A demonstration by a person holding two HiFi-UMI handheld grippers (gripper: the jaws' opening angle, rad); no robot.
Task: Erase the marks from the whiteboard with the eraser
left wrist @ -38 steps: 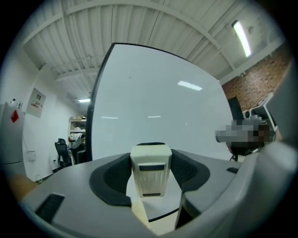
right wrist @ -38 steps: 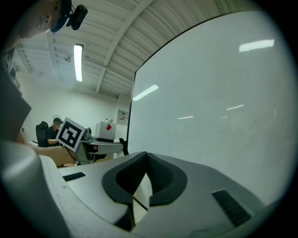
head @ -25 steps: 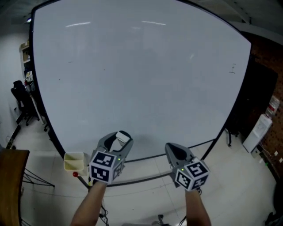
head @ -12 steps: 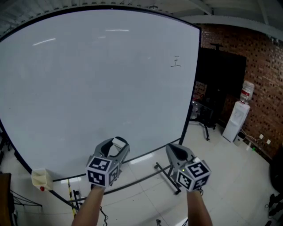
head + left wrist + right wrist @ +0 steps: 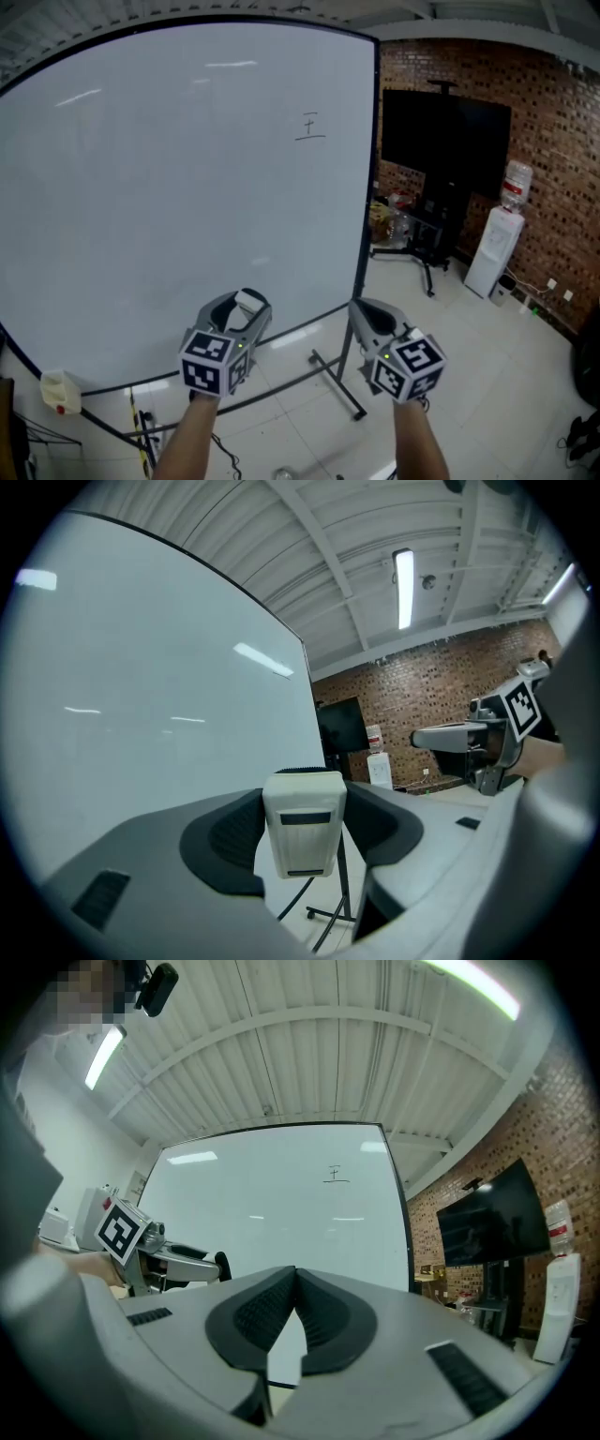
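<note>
White eraser (image 5: 302,822) upright, clamped in jaws; whiteboard (image 5: 169,206) w/ small mark (image 5: 310,127) upper right.

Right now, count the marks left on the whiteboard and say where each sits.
1: a small dark mark near the whiteboard's upper right corner. The board's left end is cut off in the head view, so more may be hidden.

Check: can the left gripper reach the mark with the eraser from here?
Probably, with a long lift. The left gripper grips the eraser low down; the mark sits high on the board, with nothing between them.
</note>
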